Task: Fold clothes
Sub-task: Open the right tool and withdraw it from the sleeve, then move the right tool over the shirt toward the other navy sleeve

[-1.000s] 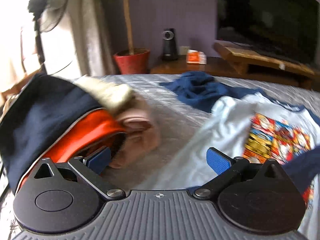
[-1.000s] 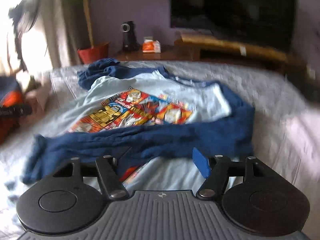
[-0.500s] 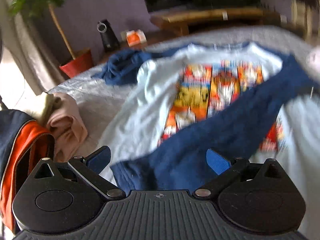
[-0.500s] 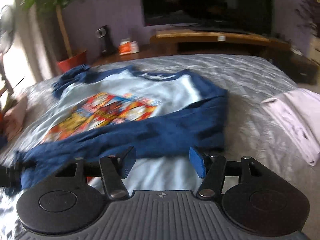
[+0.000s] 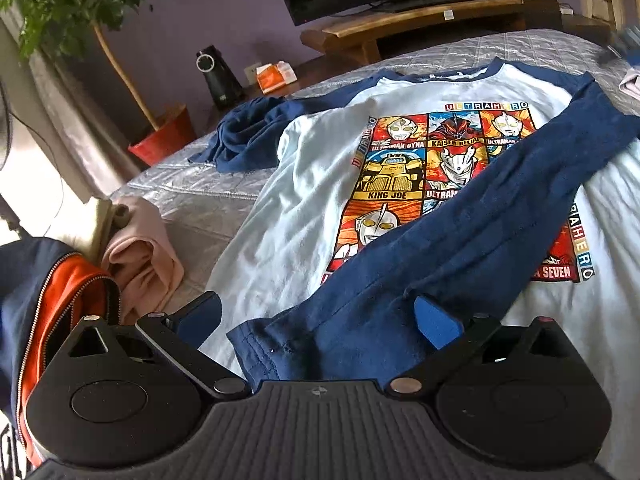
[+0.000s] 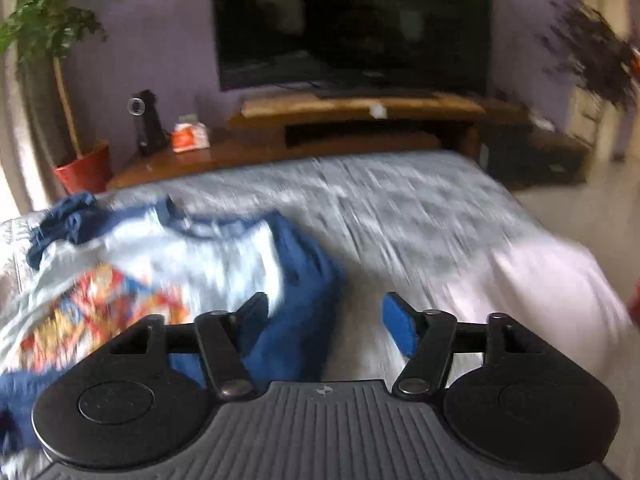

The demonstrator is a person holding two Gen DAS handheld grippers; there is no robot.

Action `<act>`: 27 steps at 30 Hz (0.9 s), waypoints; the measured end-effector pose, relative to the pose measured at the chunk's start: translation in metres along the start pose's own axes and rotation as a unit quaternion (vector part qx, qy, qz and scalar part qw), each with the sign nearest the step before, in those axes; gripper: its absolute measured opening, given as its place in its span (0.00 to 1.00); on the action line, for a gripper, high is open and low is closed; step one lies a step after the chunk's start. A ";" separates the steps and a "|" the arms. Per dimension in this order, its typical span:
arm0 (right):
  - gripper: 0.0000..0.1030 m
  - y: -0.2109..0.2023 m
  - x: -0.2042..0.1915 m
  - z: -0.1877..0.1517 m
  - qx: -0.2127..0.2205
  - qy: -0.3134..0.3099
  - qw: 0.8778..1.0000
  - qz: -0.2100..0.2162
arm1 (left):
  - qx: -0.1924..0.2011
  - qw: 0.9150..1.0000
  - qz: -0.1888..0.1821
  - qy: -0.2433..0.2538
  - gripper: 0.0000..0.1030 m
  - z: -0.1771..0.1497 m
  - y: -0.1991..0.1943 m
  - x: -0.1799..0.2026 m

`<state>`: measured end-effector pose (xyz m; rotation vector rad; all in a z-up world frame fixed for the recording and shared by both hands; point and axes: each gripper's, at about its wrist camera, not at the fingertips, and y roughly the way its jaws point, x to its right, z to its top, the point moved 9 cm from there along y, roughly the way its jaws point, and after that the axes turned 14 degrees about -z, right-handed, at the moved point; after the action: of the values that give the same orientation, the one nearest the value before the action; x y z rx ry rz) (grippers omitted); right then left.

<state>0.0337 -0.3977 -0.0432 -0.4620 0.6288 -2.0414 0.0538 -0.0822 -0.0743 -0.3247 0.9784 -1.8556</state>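
Grey quilted bed [image 5: 192, 204]; left gripper [image 5: 316, 316] spread over navy sleeve [image 5: 460, 232]; right gripper [image 6: 324, 320] spread, empty; sleeve may slide off shirt [image 5: 288, 232] if pinched shallow.

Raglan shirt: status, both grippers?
Left gripper open over the navy sleeve, cuff between the fingers. Right gripper open, nothing held. Raglan shirt flat on bed, sleeve folded across print. Clothes pile left of it, apart.

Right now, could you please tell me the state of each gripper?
Left gripper: open, holding nothing, over the navy sleeve.
Right gripper: open, holding nothing; the view is blurred.
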 end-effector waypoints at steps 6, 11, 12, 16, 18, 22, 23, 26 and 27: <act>0.69 0.059 -0.013 0.009 -0.114 0.011 0.988 0.107 | 0.003 1.000 -0.004 -0.001 1.00 0.000 0.001 -0.001; 0.69 0.075 0.045 -0.009 -0.141 0.056 0.988 0.027 | 0.002 1.000 -0.007 0.002 1.00 -0.001 0.001 -0.001; 0.69 0.068 0.047 -0.010 -0.134 0.059 0.989 0.032 | 0.001 1.000 -0.007 0.002 1.00 -0.001 0.001 -0.001; 0.89 0.039 0.011 -0.002 -0.101 0.067 0.985 0.125 | 0.002 1.000 -0.003 0.000 1.00 -0.001 0.001 -0.001; 0.93 0.030 -0.019 0.004 -0.112 0.084 0.973 0.183 | 0.004 1.000 -0.002 0.000 1.00 -0.001 0.000 0.000; 0.98 0.039 -0.054 0.005 -0.176 0.122 0.947 0.240 | 0.004 1.000 -0.004 -0.004 1.00 -0.001 0.001 -0.001; 0.97 0.048 -0.056 -0.004 -0.217 0.141 0.935 0.242 | 0.004 1.000 -0.004 -0.004 1.00 -0.001 0.002 -0.001; 0.71 0.064 -0.034 -0.011 -0.229 0.166 0.941 0.188 | 0.003 1.000 -0.007 -0.005 1.00 -0.001 0.002 -0.002; 0.56 0.067 -0.025 -0.011 -0.228 0.167 0.944 0.167 | 0.002 1.000 -0.008 -0.006 1.00 -0.001 0.002 -0.003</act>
<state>0.0848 -0.4028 -0.0939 -0.2454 1.3108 -1.6524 0.0559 -0.0795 -0.0760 -0.3421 0.9664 -1.8676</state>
